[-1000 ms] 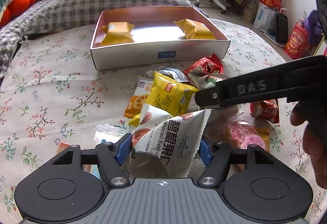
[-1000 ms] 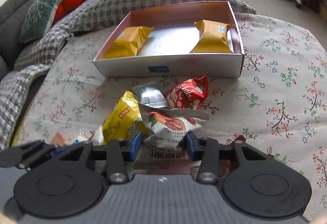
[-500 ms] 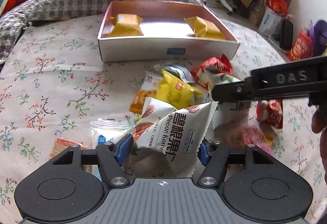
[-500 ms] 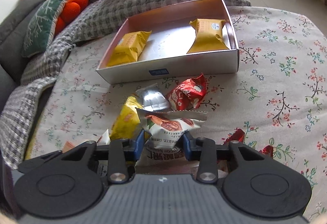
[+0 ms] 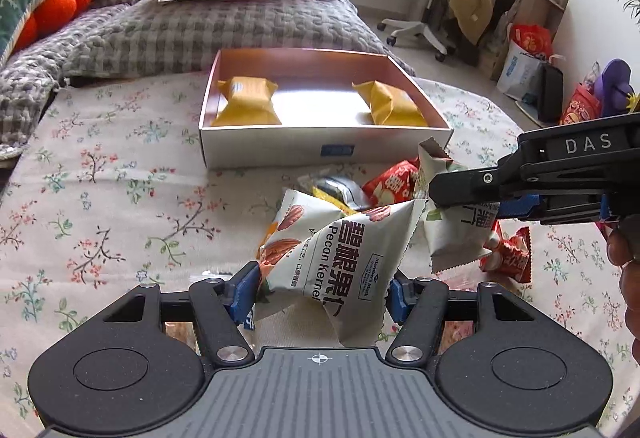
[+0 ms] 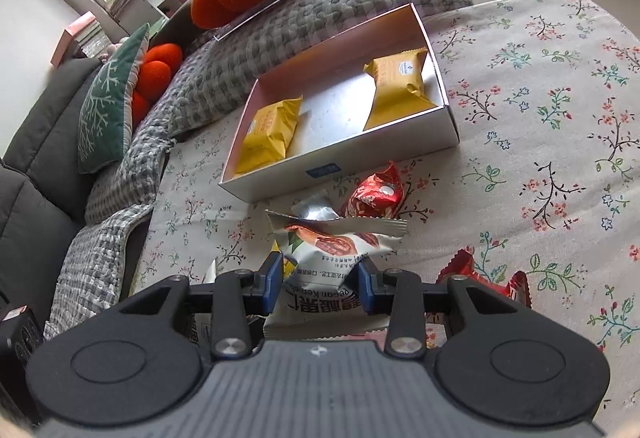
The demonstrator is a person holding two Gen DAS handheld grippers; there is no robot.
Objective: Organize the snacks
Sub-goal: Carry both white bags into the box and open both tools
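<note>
Two pecan packets, one per gripper. My left gripper is clamped on a white pecan packet, lifted off the floral bench. My right gripper is clenched on a second pecan packet. Ahead of both sits the open box with two yellow packs. Red snack lies between box and right gripper.

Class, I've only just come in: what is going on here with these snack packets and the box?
A person holds a gripper in each hand. The left gripper grips a white pecan packet, and the right gripper grips another pecan packet. Both are held above the loose snack pile on the floral cloth. The open box ahead holds two yellow packets.
</note>
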